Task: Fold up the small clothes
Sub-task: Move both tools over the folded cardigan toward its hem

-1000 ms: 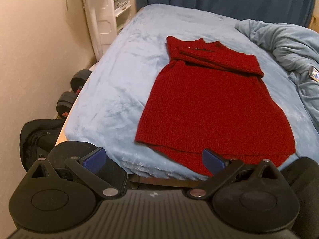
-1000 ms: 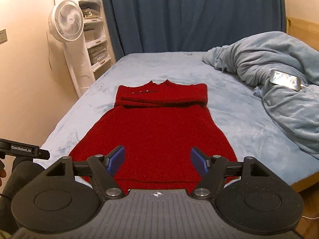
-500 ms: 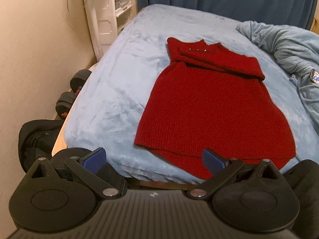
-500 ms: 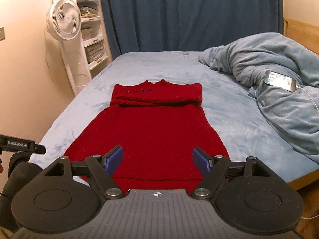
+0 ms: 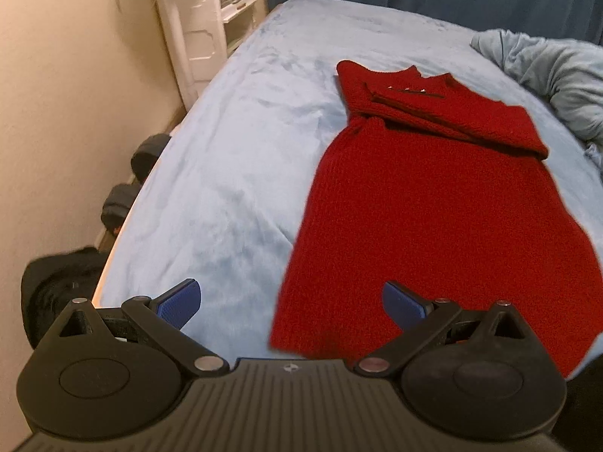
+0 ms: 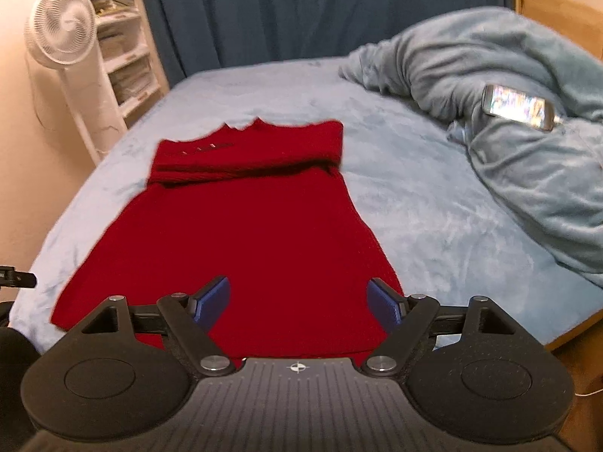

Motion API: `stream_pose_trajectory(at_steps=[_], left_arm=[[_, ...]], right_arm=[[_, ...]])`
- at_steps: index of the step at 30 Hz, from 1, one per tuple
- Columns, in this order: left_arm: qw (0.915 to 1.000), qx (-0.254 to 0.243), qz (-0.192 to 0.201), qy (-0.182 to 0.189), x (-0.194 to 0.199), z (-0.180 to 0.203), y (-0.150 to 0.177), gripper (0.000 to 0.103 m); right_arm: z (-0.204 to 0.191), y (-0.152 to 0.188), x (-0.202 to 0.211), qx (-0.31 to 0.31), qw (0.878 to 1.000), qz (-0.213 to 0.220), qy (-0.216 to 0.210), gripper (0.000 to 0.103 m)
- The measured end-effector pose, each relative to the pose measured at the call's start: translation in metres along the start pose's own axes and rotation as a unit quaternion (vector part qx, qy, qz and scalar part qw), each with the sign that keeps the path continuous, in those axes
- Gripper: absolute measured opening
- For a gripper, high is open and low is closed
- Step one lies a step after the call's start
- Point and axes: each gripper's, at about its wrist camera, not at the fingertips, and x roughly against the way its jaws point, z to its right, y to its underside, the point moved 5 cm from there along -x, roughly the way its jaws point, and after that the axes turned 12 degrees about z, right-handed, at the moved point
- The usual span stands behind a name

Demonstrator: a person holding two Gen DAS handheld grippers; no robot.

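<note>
Two wrist views angled down over the bed's (image 5: 233,173) near edge, sharing the red garment (image 6: 241,248).

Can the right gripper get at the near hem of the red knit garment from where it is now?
Probably yes. The right gripper is open with nothing between its pads, and the red knit garment lies flat on the bed right ahead. Nothing lies on the hem; the phone sits far off.
</note>
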Motion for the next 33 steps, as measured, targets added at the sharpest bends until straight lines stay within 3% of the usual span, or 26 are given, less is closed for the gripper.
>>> stream_pose_trajectory(at_steps=[7, 12, 18, 21, 27, 33], left_arm=[[0.9973, -0.053, -0.041, 0.031, -0.069, 0.012, 0.007, 0.103], [0.9935, -0.075, -0.079, 0.034, -0.114, 0.017, 0.014, 0.103], [0.9898, -0.093, -0.096, 0.05, -0.142, 0.022, 0.017, 0.103], [0.9897, -0.092, -0.098, 0.048, -0.142, 0.023, 0.017, 0.103], [0.9917, -0.089, -0.083, 0.041, -0.138, 0.025, 0.019, 0.103], [0.9937, -0.059, -0.082, 0.049, -0.134, 0.019, 0.022, 0.103]], right_arm=[[0.047, 0.017, -0.084, 0.007, 0.998, -0.067, 0.02, 0.083], [0.089, 0.032, -0.144, -0.038, 0.991, -0.12, 0.053, 0.083], [0.121, 0.041, -0.193, -0.062, 0.984, -0.15, 0.074, 0.083], [0.123, 0.051, -0.203, -0.096, 0.978, -0.18, 0.05, 0.086], [0.099, 0.062, -0.191, -0.068, 0.981, -0.178, 0.017, 0.088], [0.088, 0.067, -0.187, -0.062, 0.981, -0.183, 0.022, 0.089]])
